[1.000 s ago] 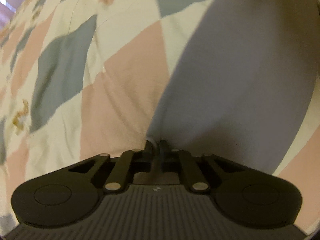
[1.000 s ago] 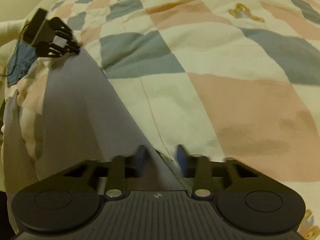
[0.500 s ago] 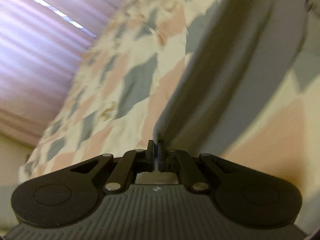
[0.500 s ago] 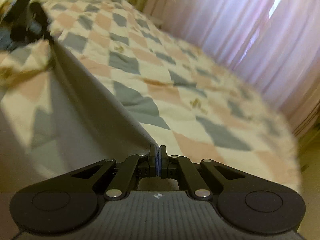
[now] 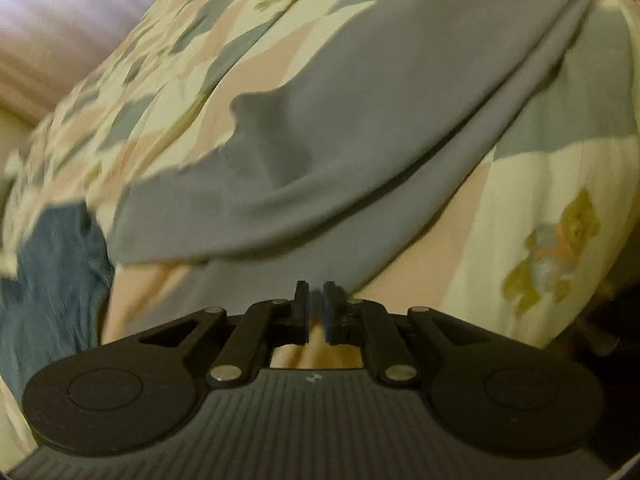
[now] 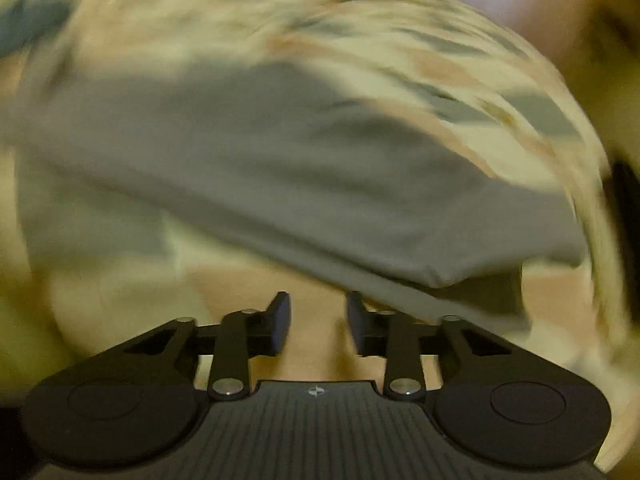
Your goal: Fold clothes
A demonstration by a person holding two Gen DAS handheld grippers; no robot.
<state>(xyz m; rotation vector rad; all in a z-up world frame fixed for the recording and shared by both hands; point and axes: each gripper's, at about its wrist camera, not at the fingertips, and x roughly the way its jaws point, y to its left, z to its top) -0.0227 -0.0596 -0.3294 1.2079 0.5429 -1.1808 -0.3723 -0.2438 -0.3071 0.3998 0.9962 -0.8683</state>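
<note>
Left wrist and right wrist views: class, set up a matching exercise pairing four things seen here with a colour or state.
Things:
1. garment
2. denim piece
3. left gripper
4. right gripper

Colour or state:
a. jaws wide apart, holding nothing
b. blue
c. grey
d. jaws narrowly apart

Pairs: 1-c, 2-b, 3-d, 4-a
</note>
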